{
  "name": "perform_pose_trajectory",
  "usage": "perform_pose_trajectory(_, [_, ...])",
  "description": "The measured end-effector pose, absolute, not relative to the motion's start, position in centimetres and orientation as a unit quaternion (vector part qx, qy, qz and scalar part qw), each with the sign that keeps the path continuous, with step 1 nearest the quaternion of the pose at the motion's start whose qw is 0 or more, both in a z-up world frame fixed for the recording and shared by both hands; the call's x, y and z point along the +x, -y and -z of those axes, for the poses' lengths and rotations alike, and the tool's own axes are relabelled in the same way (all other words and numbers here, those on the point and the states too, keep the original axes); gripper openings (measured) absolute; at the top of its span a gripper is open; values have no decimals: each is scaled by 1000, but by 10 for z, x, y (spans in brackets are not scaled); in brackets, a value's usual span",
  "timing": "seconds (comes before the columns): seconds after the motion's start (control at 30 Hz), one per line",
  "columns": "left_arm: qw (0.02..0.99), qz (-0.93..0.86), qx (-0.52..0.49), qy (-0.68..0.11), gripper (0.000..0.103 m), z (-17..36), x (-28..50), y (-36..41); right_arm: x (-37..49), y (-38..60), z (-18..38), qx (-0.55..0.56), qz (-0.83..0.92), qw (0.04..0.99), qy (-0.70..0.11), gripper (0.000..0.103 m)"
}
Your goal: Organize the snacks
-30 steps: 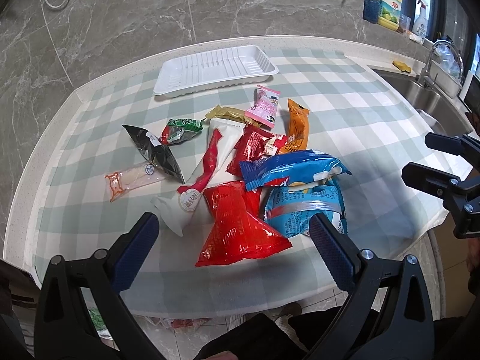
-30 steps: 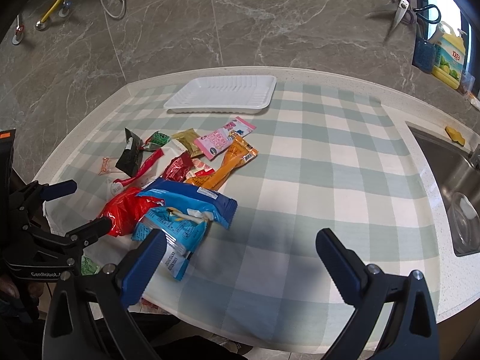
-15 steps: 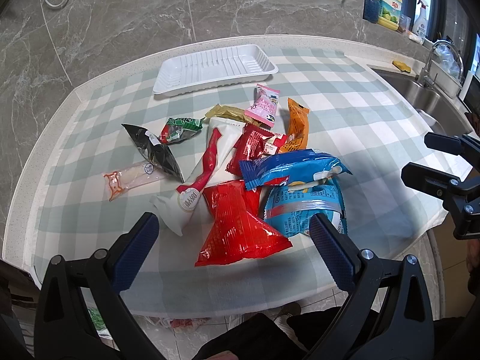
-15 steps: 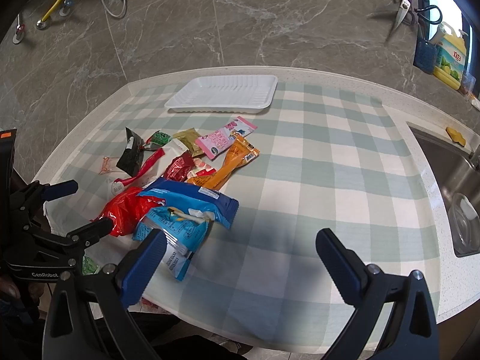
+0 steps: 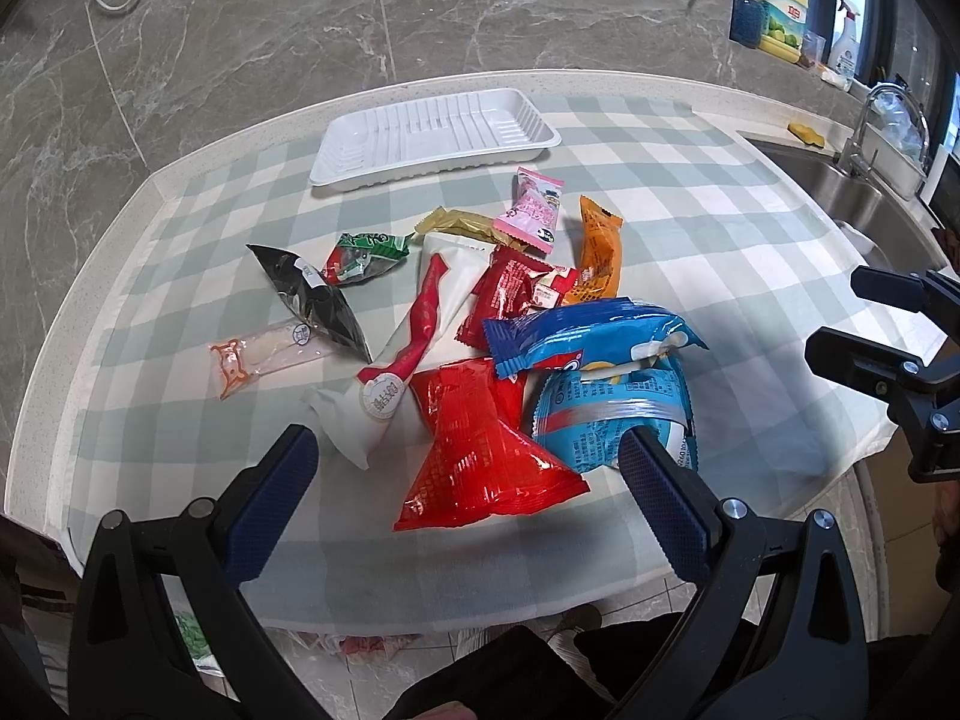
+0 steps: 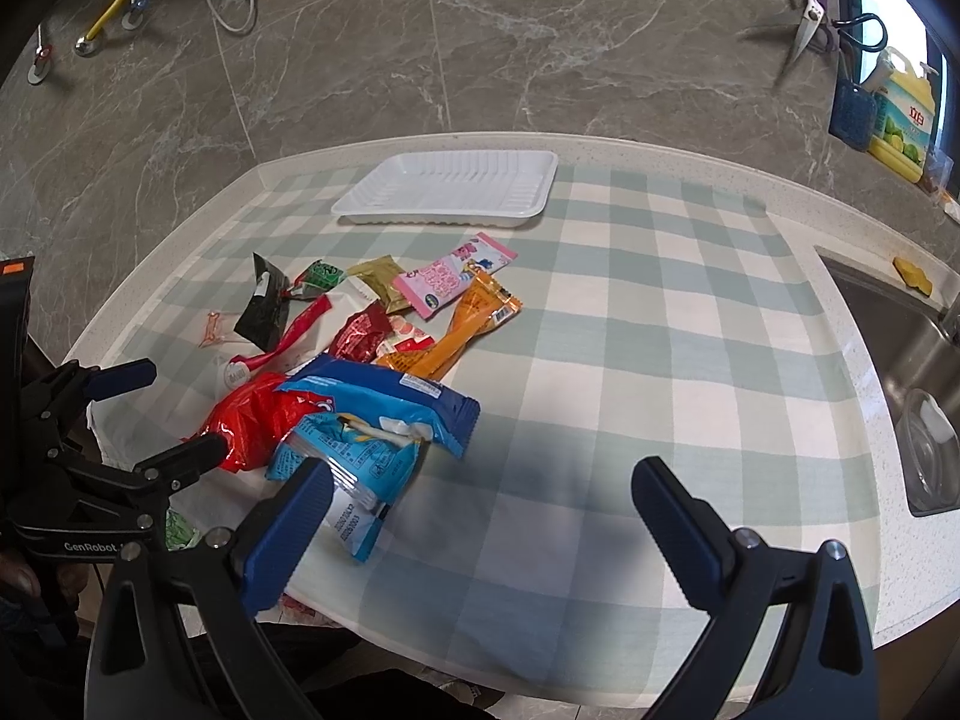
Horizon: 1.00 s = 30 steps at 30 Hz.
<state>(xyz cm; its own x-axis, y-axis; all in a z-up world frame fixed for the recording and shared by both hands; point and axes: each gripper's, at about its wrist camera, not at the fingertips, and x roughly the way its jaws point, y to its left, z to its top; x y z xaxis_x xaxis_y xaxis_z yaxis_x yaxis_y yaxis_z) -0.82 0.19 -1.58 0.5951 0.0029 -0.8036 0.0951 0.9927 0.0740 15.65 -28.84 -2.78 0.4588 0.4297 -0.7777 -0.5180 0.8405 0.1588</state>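
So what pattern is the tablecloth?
Pale green and white checks on the tablecloth, clearest in the right wrist view.

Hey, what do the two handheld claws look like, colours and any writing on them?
Both are black plastic frames with silver screws. The left claw and right claw have long fingers faced with ribbed blue pads. White "GenRobot" lettering marks the left body.

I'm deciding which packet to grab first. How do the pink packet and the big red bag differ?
The pink packet is small and flat; the red bag is far larger and puffed up. The pink packet lies at the far end of the pile, nearest the white tray; the red bag lies at the near end, between the left tongs' open jaws. Both are sealed and rest on the checked cloth.
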Motion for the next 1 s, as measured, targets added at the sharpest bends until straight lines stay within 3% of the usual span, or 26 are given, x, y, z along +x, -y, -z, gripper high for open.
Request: perform_pose_trajectory(1.0, [892,25,58,-448,101,18,-18,-6,152,282,29,-51,-281,852,-438,102])
